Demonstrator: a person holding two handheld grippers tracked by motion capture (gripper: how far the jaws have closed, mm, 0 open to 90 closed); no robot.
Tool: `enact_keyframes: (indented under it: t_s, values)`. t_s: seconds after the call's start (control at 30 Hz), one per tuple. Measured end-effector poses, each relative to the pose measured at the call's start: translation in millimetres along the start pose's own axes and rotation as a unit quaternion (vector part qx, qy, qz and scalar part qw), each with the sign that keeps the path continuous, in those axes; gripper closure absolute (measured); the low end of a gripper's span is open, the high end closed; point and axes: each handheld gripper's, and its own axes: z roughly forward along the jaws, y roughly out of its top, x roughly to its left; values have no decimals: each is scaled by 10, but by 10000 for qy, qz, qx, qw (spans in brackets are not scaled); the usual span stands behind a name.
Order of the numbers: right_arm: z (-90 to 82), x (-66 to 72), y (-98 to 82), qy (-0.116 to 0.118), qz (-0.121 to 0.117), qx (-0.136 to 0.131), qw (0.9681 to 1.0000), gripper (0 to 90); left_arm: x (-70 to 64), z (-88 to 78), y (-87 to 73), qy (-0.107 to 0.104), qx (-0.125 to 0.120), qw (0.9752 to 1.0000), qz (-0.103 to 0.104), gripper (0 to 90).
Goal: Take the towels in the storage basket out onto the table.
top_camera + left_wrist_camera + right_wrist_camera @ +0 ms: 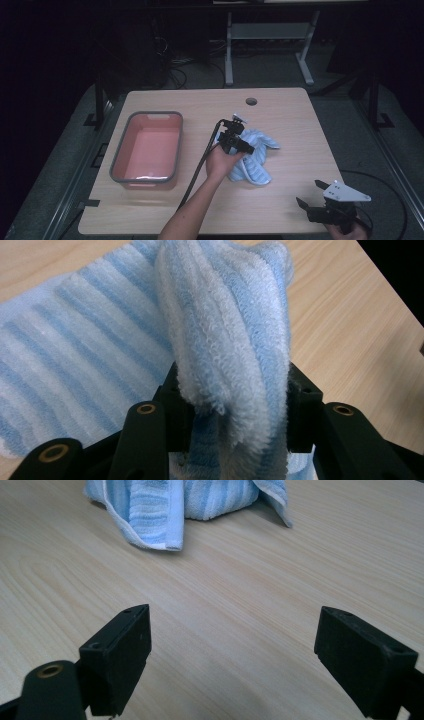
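Wood table [280, 200], striped towel [256, 152] bunched, no clear axis, left gripper [239, 145] jaws pinching fold, right gripper [311, 195] jaws apart.

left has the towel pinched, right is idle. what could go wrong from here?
1. The left gripper holds only a thick bunched fold of the striped towel; most of the cloth lies on the table, so a lift could let the fold slip out.
2. If the towel is meant for the pink bin, trailing cloth may catch its grey rim.
3. The right gripper, open near the table's front edge, cannot support the hanging part from there.
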Motion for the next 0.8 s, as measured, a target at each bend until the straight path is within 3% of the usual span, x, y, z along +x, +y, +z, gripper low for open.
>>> enact_keyframes:
  t_s: [0.23, 0.53, 0.8]
  values:
    - [0, -16, -12, 13, 7, 10, 10000, 145, -8, 12, -5, 55, -7, 10000, 31, 490]
    - [-12, -31, -25, -18, 30, 10, 10000, 145, -47, -69, -7, -28, -174, 9998, 60, 373]
    - [-24, -42, -23, -34, 33, -35, 10000, 145, -52, -168, -51, -71, -256, 9995, 147, 342]
